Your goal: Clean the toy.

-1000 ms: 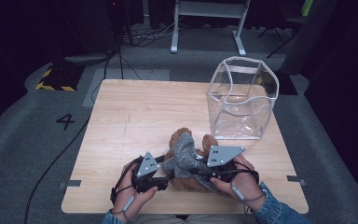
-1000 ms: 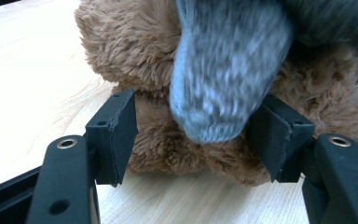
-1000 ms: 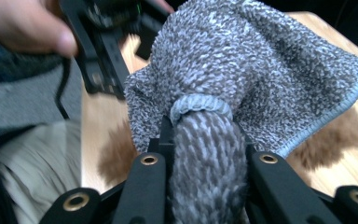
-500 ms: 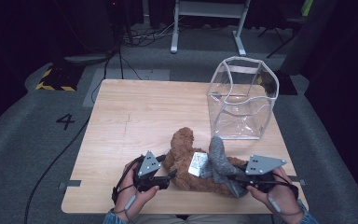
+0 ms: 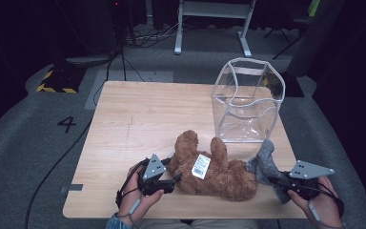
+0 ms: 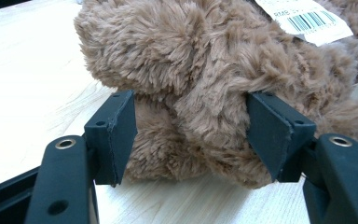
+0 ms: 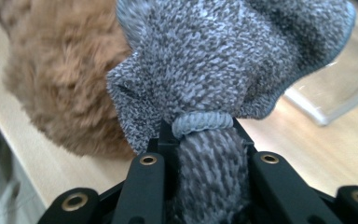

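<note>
Grey knitted garment (image 5: pixel 267 162) now off the brown plush teddy bear (image 5: pixel 214 167), pinched in right gripper (image 5: pixel 275 182) near table's (image 5: pixel 124 124) front right corner; bear clamped by left gripper (image 5: pixel 175 179) at front edge. Left: putting things away, perhaps.

Brown plush bear (image 5: pixel 219 174) lying flat; grey knit garment (image 5: pixel 267 164), perhaps pulled off.

A lab or studio: grey carpet (image 5: pixel 28 157) with a taped number four (image 5: pixel 67 124); hazard-striped tape (image 5: pixel 53 88); floor cables (image 5: pixel 143 36).
</note>
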### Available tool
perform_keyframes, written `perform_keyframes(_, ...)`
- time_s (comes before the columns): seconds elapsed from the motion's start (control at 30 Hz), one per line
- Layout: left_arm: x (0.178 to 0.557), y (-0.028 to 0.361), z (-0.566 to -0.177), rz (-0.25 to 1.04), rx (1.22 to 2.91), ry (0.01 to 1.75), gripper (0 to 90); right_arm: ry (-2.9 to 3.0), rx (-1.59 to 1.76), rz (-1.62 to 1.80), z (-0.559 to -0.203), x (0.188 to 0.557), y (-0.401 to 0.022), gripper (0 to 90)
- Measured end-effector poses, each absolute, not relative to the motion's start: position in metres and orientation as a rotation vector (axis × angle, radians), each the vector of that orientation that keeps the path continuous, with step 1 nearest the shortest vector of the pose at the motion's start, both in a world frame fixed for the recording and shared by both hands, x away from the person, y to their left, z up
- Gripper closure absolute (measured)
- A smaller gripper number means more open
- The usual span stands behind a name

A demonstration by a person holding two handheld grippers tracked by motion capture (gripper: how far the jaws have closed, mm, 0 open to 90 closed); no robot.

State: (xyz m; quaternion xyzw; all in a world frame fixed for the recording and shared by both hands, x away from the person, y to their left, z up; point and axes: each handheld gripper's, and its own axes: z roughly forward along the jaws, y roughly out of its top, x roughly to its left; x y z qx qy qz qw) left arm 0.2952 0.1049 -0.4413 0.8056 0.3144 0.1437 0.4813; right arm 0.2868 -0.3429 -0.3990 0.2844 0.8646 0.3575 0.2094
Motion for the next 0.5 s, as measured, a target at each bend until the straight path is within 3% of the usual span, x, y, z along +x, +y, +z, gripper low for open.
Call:
perform_keyframes(0.13,0.296,0.105,-0.442,0.348,1.966,0.767,34.9,2.360,0.710,1.060,-0.379,0.278,-0.329,74.8)
perform_keyframes(0.23,0.296,0.104,-0.441,0.352,1.966,0.764,35.0,2.361,0.504,1.197,-0.364,0.263,-0.277,74.5)
perform_keyframes(0.4,0.296,0.104,-0.440,0.353,1.968,0.761,35.5,2.383,0.238,1.292,-0.365,0.260,-0.221,74.2)
perform_keyframes(0.5,0.297,0.104,-0.441,0.342,1.971,0.762,35.2,2.490,0.162,1.297,-0.386,0.263,-0.179,74.3)
